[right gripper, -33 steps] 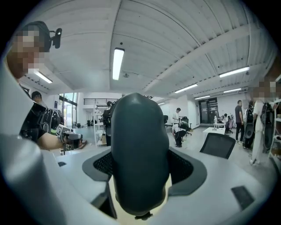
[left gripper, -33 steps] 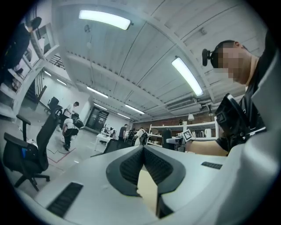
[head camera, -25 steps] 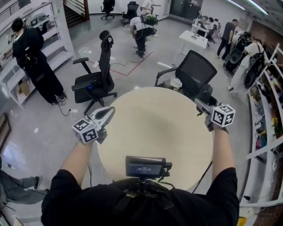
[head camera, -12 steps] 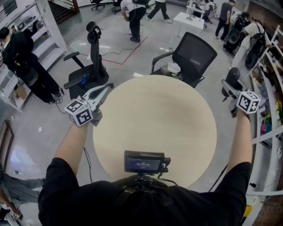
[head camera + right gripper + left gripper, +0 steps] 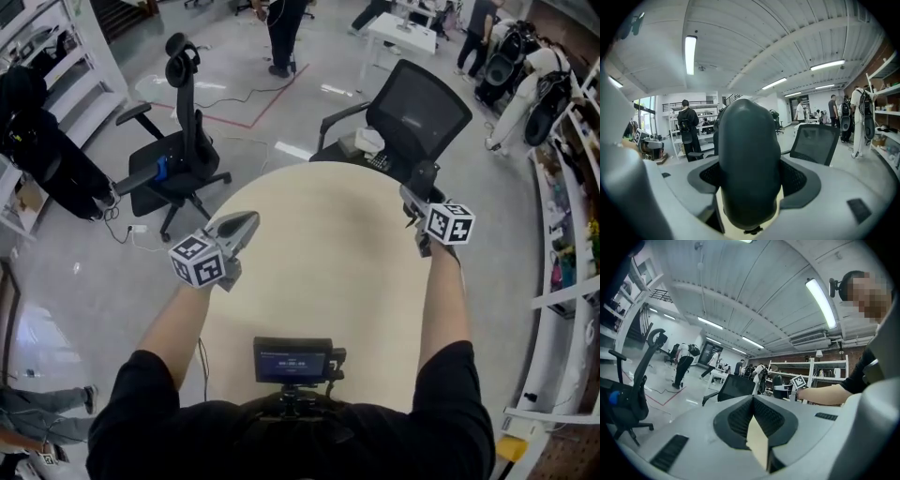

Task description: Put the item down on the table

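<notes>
Right gripper [image 5: 417, 195], upper right, clamps dark rounded item [image 5: 749, 164] over table [image 5: 328, 272], ready for set-down; left gripper [image 5: 246, 223], centre-left, closed, empty.

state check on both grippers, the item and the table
left gripper, jaws together, nothing held
right gripper, jaws clamped on the dark rounded item
dark rounded item, held in the air, not set down
round table, item not yet on it
</notes>
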